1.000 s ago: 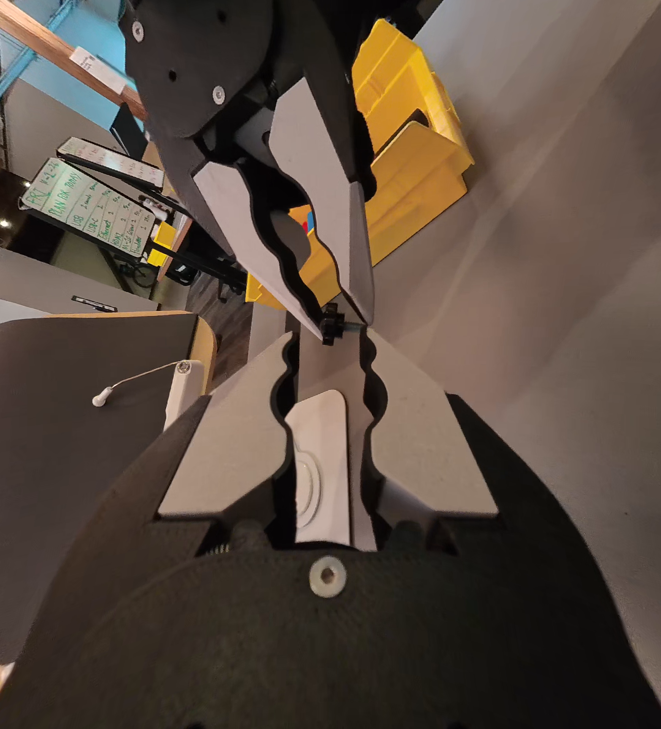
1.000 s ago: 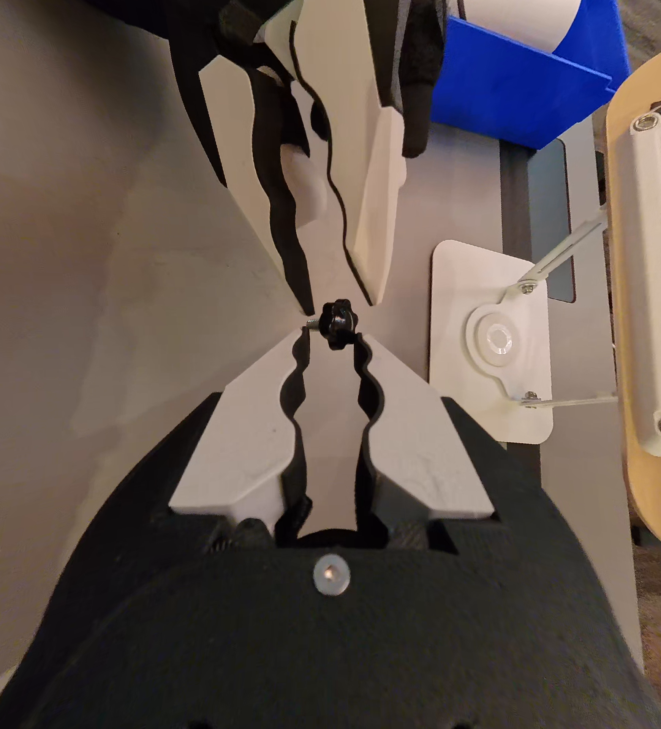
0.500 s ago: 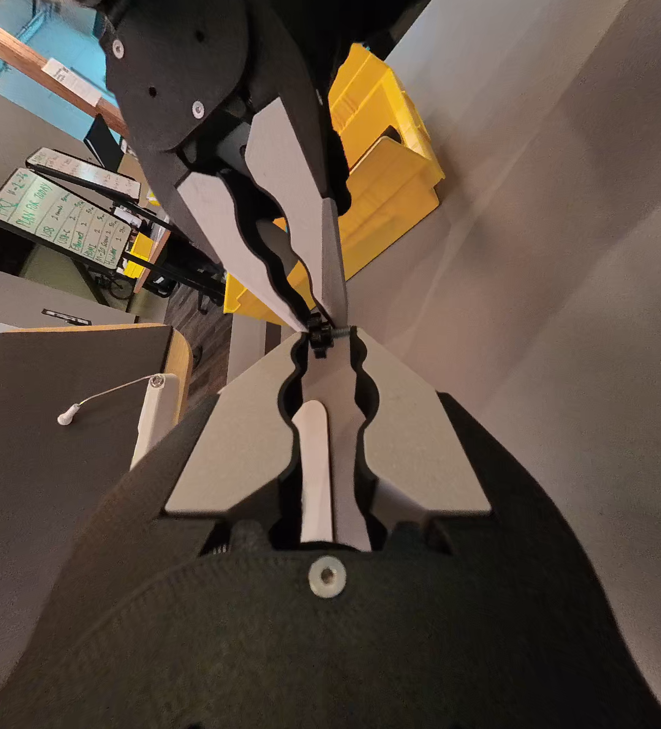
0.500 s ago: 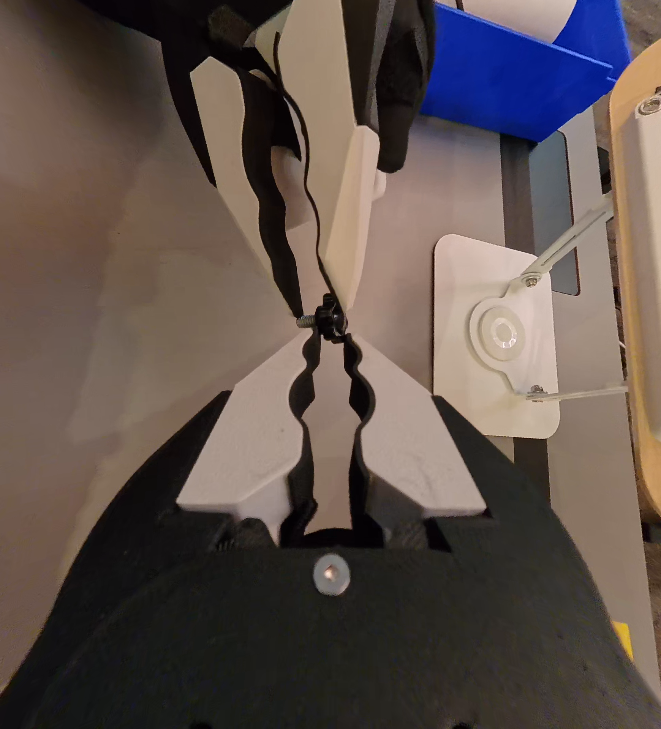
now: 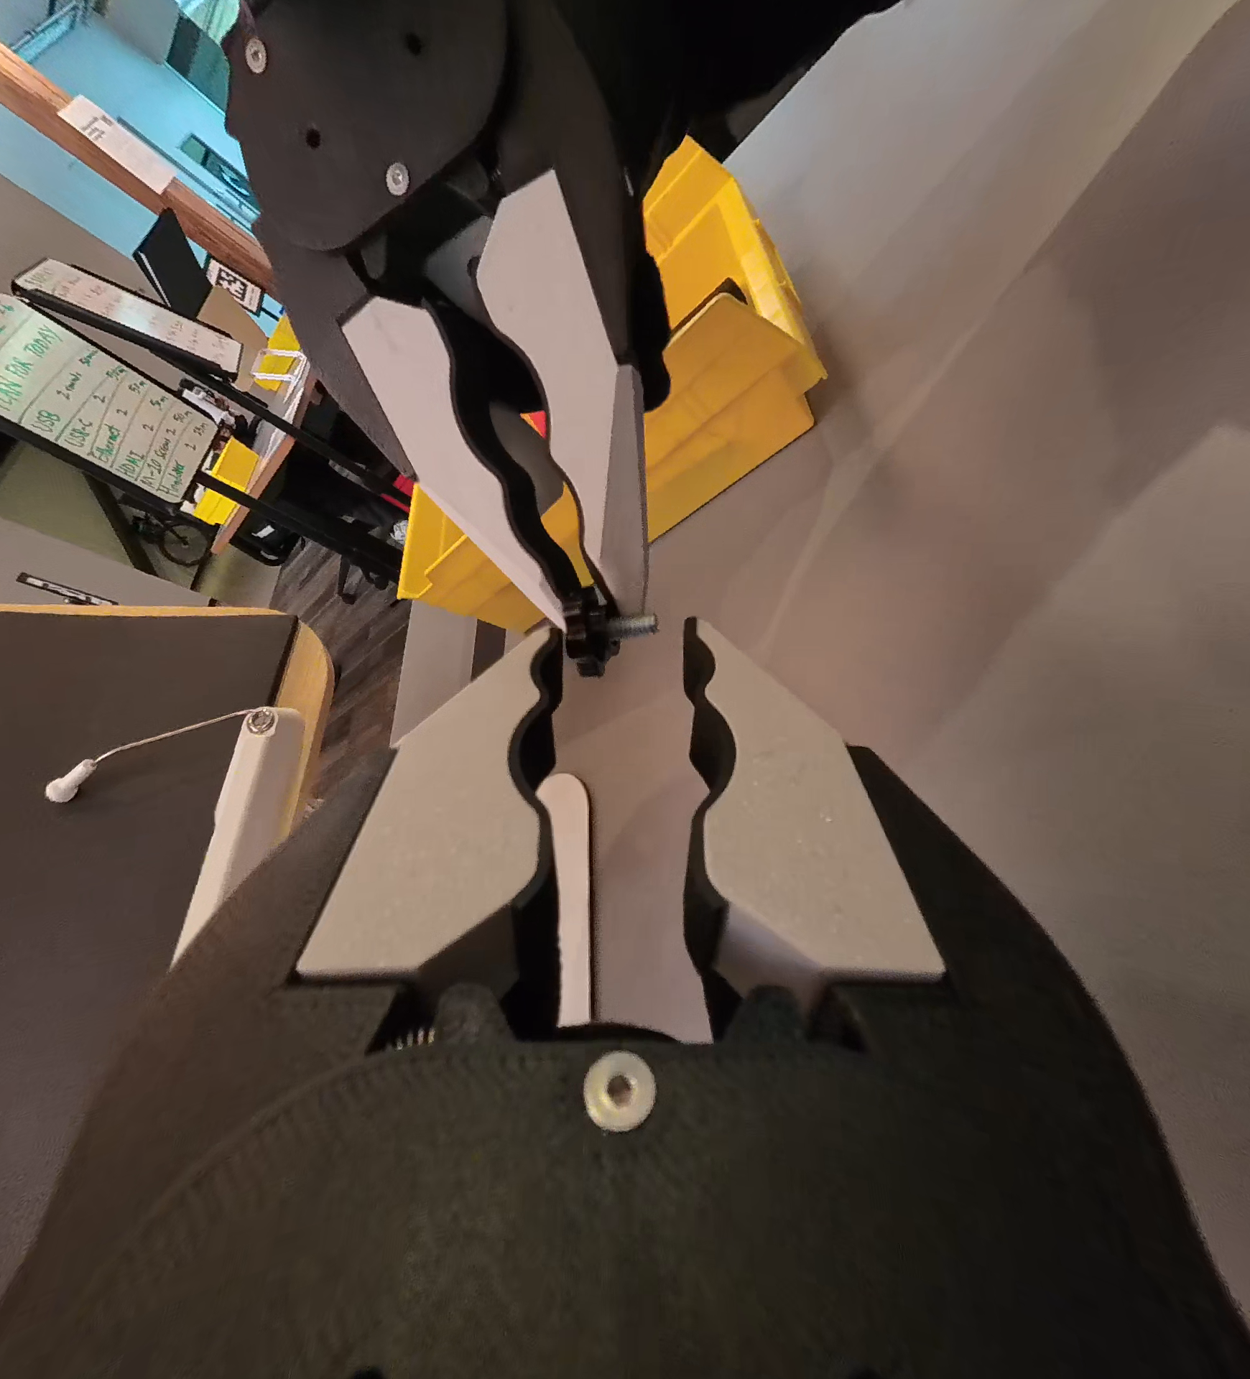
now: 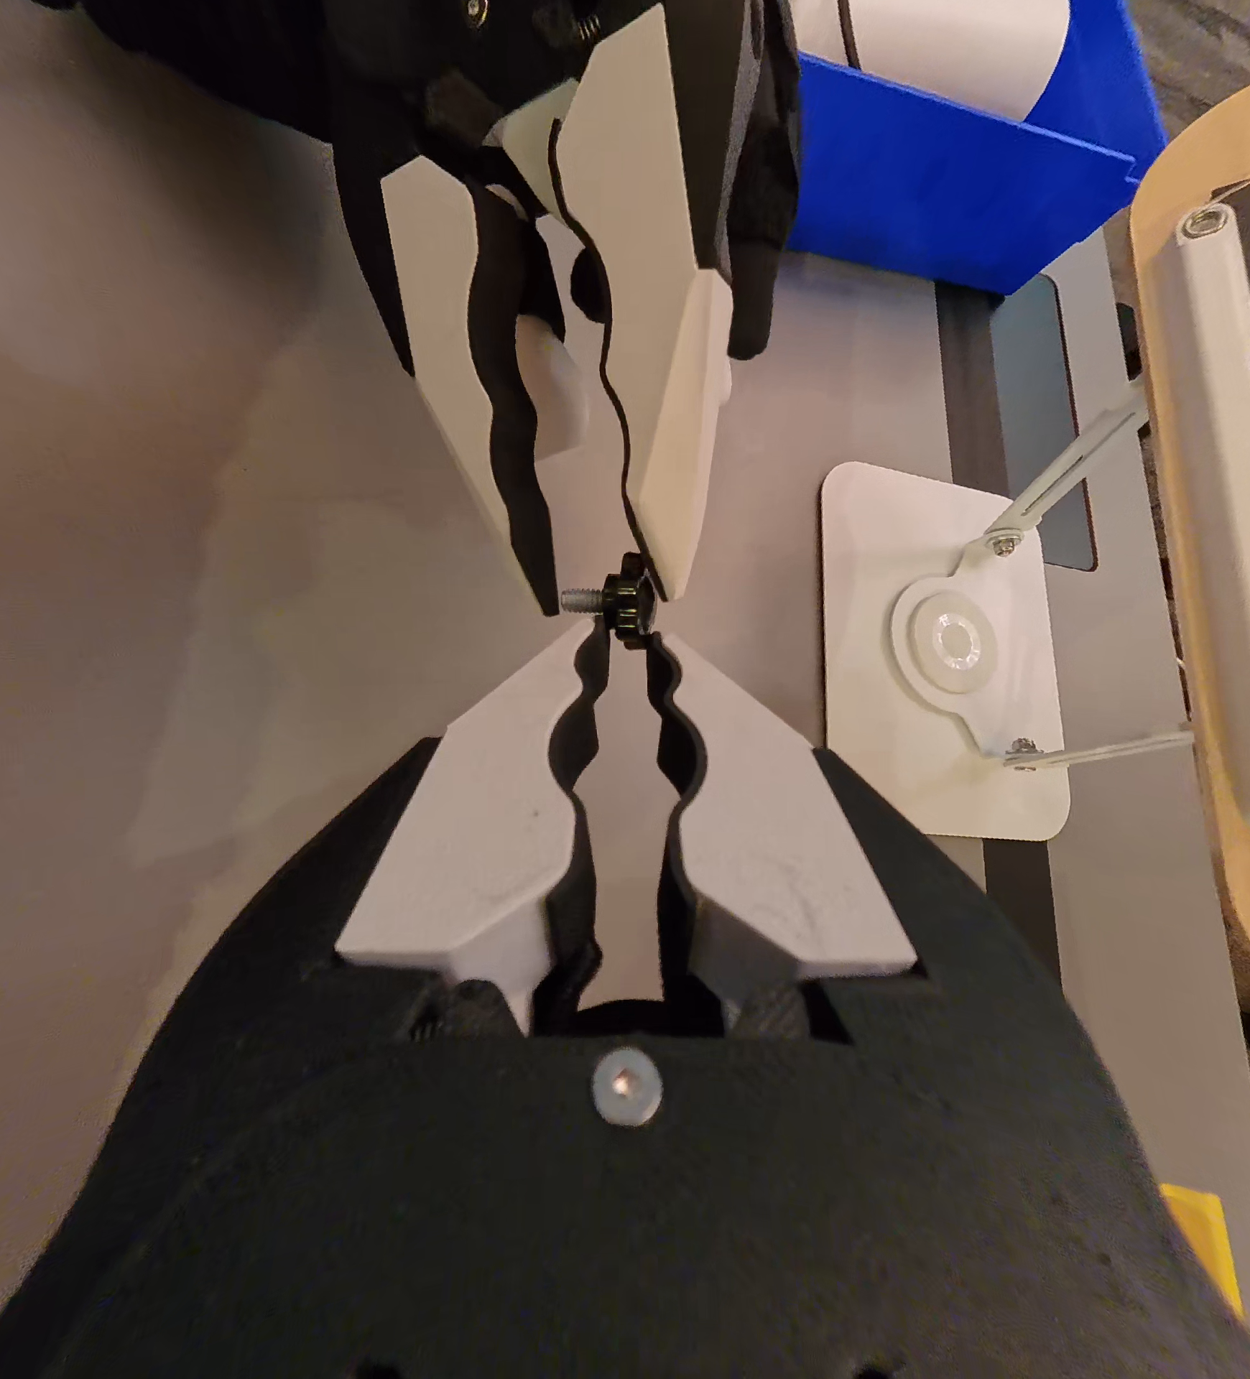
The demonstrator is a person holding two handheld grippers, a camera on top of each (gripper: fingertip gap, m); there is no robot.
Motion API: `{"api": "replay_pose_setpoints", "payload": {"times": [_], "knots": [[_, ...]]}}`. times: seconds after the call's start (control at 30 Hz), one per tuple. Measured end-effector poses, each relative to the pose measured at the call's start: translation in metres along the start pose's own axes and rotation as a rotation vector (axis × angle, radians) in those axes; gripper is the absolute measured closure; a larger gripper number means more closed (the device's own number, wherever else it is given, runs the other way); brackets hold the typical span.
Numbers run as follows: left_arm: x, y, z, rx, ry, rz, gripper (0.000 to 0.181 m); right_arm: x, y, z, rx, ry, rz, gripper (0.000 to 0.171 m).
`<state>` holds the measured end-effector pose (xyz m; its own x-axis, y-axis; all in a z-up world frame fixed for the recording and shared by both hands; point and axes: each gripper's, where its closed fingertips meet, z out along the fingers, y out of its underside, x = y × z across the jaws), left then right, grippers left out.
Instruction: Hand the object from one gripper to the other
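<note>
Tongs status, left to right. Left tongs (image 5: 618,634): fingers apart, clear of the black knob screw (image 5: 594,630), which sits just beyond their tips with its threaded stud pointing right. Right tongs (image 6: 616,634): clamped on the knob screw (image 6: 626,606) at its black head, held above the grey tabletop (image 6: 122,522). Right of the grasp point, a white bracket plate (image 6: 868,783) lies on the tabletop; a blue bin (image 6: 943,186) stands behind it.
</note>
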<state>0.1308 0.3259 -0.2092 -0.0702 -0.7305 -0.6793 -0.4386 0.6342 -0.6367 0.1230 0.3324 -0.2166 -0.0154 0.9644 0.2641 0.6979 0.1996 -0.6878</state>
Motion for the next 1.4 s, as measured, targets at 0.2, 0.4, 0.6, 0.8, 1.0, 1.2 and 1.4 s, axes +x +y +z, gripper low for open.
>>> {"api": "replay_pose_setpoints", "payload": {"times": [0.2,0.4,0.6,0.8,1.0,1.2,1.4], "knots": [[-0.001,0.002,-0.001,-0.01,0.004,-0.006,0.158,0.001,0.003,0.001,-0.023,0.017,-0.02,0.164],[-0.001,0.0,-0.003,0.014,0.018,-0.037,0.156,0.003,0.002,0.0,-0.028,0.029,-0.027,0.164],[-0.002,0.0,-0.003,0.013,0.015,-0.046,0.16,0.003,0.004,0.002,-0.045,0.039,-0.044,0.163],[-0.002,0.001,-0.002,0.008,0.015,-0.041,0.159,0.004,0.005,0.002,-0.042,0.044,-0.039,0.164],[-0.003,0.002,-0.002,0.004,0.007,-0.039,0.159,0.004,0.004,0.002,-0.039,0.045,-0.037,0.164],[-0.004,0.002,-0.002,0.003,-0.004,-0.034,0.16,0.006,0.004,0.003,-0.032,0.055,-0.031,0.163],[-0.013,-0.004,-0.008,0.073,-0.014,-0.115,0.16,0.016,0.003,-0.004,-0.016,0.121,-0.014,0.148]]}}
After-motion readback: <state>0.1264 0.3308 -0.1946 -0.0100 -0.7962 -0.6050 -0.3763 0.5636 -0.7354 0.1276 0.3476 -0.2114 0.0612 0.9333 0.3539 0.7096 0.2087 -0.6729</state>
